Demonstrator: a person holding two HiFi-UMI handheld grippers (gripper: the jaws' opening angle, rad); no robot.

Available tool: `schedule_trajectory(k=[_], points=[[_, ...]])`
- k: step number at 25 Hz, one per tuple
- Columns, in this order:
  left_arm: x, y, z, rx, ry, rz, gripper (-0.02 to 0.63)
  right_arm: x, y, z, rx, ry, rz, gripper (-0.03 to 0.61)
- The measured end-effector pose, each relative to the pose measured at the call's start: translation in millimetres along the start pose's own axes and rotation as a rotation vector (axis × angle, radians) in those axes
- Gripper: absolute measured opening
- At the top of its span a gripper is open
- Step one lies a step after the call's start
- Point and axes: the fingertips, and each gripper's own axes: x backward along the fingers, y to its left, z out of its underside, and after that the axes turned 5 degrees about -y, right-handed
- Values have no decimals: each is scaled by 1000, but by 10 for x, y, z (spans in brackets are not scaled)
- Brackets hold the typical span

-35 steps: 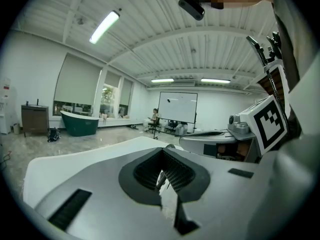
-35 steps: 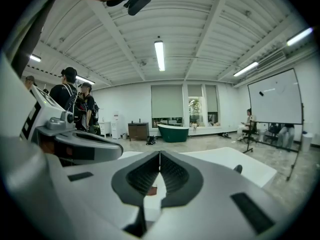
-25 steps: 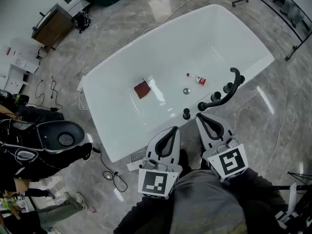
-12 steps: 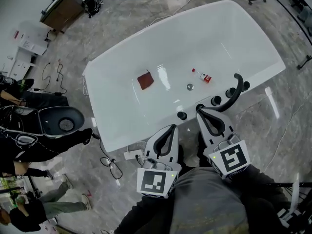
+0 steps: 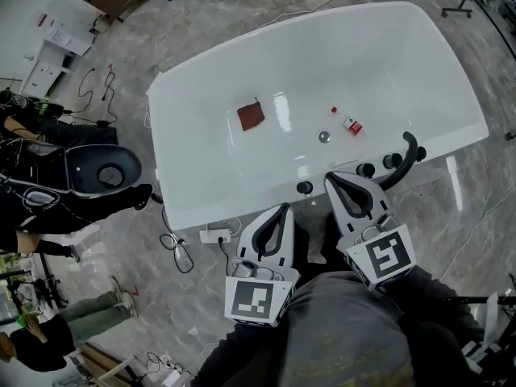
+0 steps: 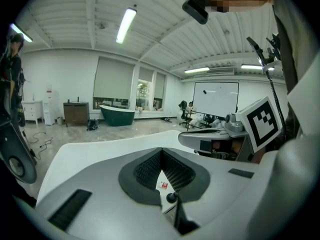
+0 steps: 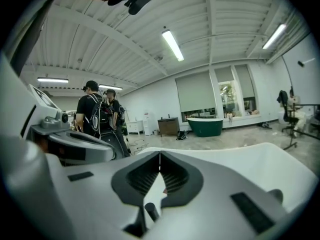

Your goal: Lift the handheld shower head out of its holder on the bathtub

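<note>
Handheld shower head (image 5: 405,161): black and curved, seated in its holder on the near rim of the bathtub (image 5: 189,192), toward the right end, among black knobs (image 5: 366,169). We record it as untouched and not yet lifted.

Right hand-held gripper (image 5: 333,179): jaws pressed together at the tips, nothing between them. It points at the rim, just left of the shower head, and we judge it the likelier one to take the handle.

Left hand-held gripper (image 5: 281,210): jaws likewise closed and empty, held near the tub's outer wall, apart from the fittings.

Other contents of the tub: red cloth (image 5: 251,116), small bottle (image 5: 351,124) and drain (image 5: 324,136), all on the tub floor, well apart from the holder.

Hazards, as we judge them:
- Closed jaws. If the right hand-held gripper advances without opening, it would strike the handle rather than straddle it, and could jolt the head sideways in its holder.
- Crowded fittings. The knobs stand just beside the handle, so a wide or skewed approach may bump or turn one.
- Glossy, curved surface. A grip set too near the bend or too lightly may slip as the head rises, dropping it into the tub.
- Hose. None shows in our views. One hidden below the rim could drag against the lift.
</note>
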Motion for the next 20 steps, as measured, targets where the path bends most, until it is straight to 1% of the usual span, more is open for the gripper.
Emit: schedule_trajectory(k=[5,7,11,17,20], points=[[-1,289,-28,8,-11,-48,2,-230,148,-5,13,14,-44,5],[-4,374,-34,14,-22,-51,2,-312,180,-30,19,17,-51,5],[-15,505,-34,25,-6,-67,2,-432,202,-34,22,25,-56,5],[10,641,24,48,8,-67,2,-545,306,14,18,40,-71,5],[34,675,46,58,1,-61,2,-578,375,12,19,37,-90,5]])
